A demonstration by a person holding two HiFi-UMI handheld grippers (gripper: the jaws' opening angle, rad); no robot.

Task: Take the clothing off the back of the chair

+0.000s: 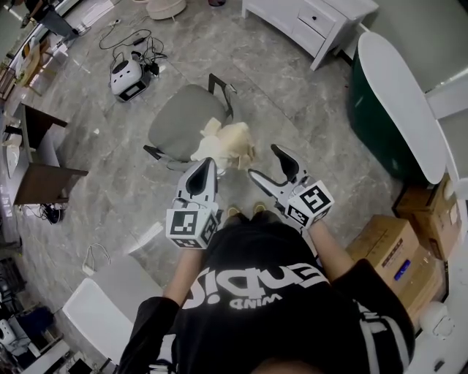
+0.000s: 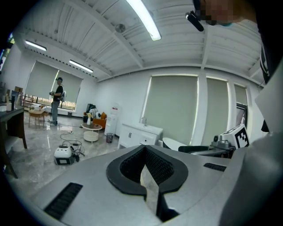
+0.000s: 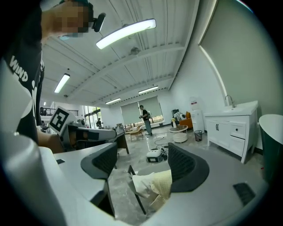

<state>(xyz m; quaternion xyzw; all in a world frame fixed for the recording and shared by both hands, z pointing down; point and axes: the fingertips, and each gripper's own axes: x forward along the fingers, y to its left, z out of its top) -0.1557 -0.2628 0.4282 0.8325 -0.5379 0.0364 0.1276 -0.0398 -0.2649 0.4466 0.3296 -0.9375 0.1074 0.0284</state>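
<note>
A cream garment [image 1: 227, 142] lies bunched over the back of a grey swivel chair [image 1: 179, 120], just ahead of the person's feet. My left gripper [image 1: 205, 166] is shut and hovers beside the garment's near left edge; whether it touches I cannot tell. In the left gripper view its jaws [image 2: 144, 148] meet at the tips, with only a pale sliver showing between the pads. My right gripper [image 1: 265, 162] stands open to the right of the garment. In the right gripper view the garment [image 3: 152, 185] and the chair's dark back frame [image 3: 135, 194] show beyond the open jaws [image 3: 142, 150], not touched.
A white device with cables [image 1: 128, 79] sits on the marble floor beyond the chair. A white cabinet [image 1: 314, 22] and a dark green tub [image 1: 387, 95] stand at the right, cardboard boxes [image 1: 395, 248] near right, a dark desk [image 1: 40, 172] at left. A person [image 3: 144, 119] stands far off.
</note>
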